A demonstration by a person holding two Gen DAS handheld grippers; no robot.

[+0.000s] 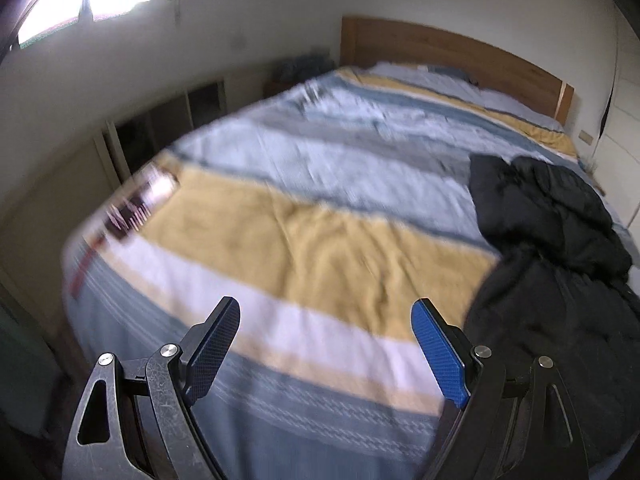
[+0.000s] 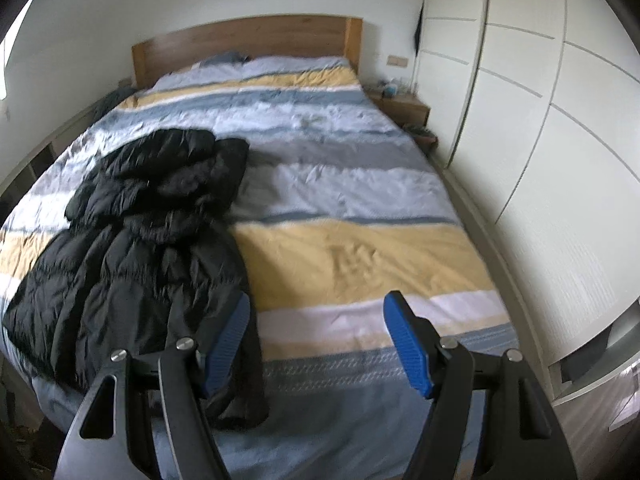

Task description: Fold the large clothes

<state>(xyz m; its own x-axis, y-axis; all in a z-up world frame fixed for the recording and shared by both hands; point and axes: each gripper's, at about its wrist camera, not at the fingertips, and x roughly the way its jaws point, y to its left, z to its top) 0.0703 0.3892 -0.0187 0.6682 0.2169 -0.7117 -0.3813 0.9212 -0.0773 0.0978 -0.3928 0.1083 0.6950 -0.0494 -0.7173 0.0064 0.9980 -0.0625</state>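
Striped bedding [image 2: 360, 248] covers 1 bed, where 1 black puffer jacket [image 2: 132, 240] lies crumpled. It sits left of the right gripper [image 2: 316, 320] and right of the left gripper [image 1: 326, 320]. Both grippers hang spread apart with nothing between their fingers.

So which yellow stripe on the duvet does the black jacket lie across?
The wide yellow stripe near the foot of the bed. The black jacket covers its left part; the narrower yellow stripe by the headboard stays bare.

Black puffer jacket [image 2: 132, 240] crumpled on bed
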